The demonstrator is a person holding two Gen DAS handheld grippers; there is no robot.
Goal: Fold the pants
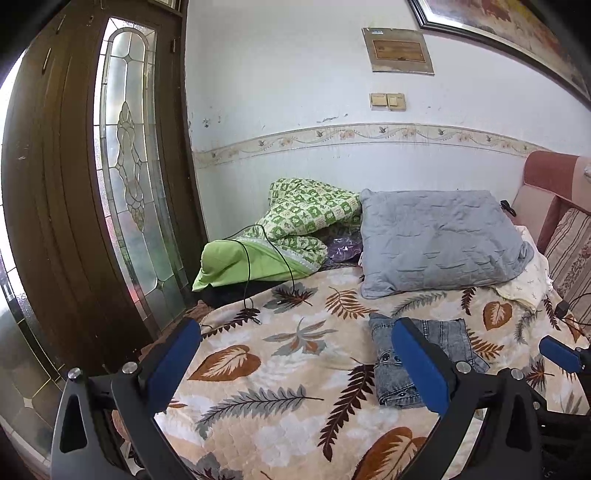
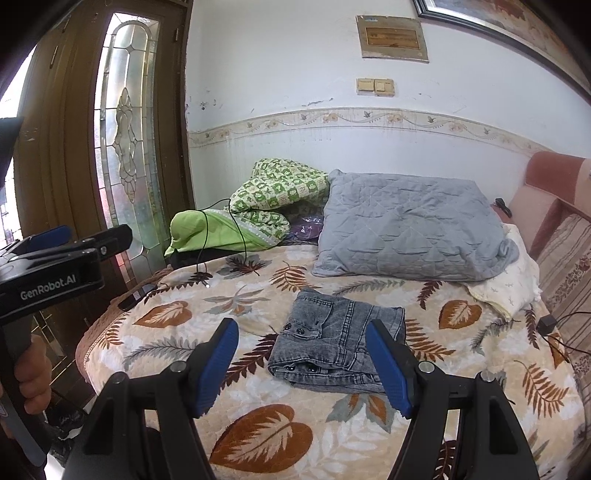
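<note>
Nearest the right wrist camera, the right tool [image 2: 301, 363] stands released, its blue pads [image 2: 218, 363] wide apart with nothing pressed between them. It hovers above the near part of the bed [image 2: 258, 435], over a bedspread printed with brown and grey leaves. Seen between and just beyond its pads lie the pants [image 2: 332, 343], grey denim, folded into a compact bundle with the buttoned waistband toward the camera. They rest flat on the bedspread, apart from both tools.

The left tool [image 1: 295, 363] is released too, its pads spread wide and empty. In its own view the pants [image 1: 424, 354] lie partly behind its right pad. In the right wrist view this tool shows at the left edge, a hand [image 2: 35, 373] gripping its handle.

Farther back, a black cable [image 2: 221, 236] runs from the bedspread up over a green quilt [image 2: 258, 206] bunched near the wall. Beside the quilt a grey pillow [image 2: 406, 229] leans, with a cream cloth [image 2: 506, 280] just at its right. A pink headboard [image 2: 546, 184] closes the bed on the right. On the left stands a brown door [image 2: 125, 140] with a leaded glass panel. On the wall behind hang a switch plate [image 2: 375, 86] and a picture frame [image 2: 498, 26].
</note>
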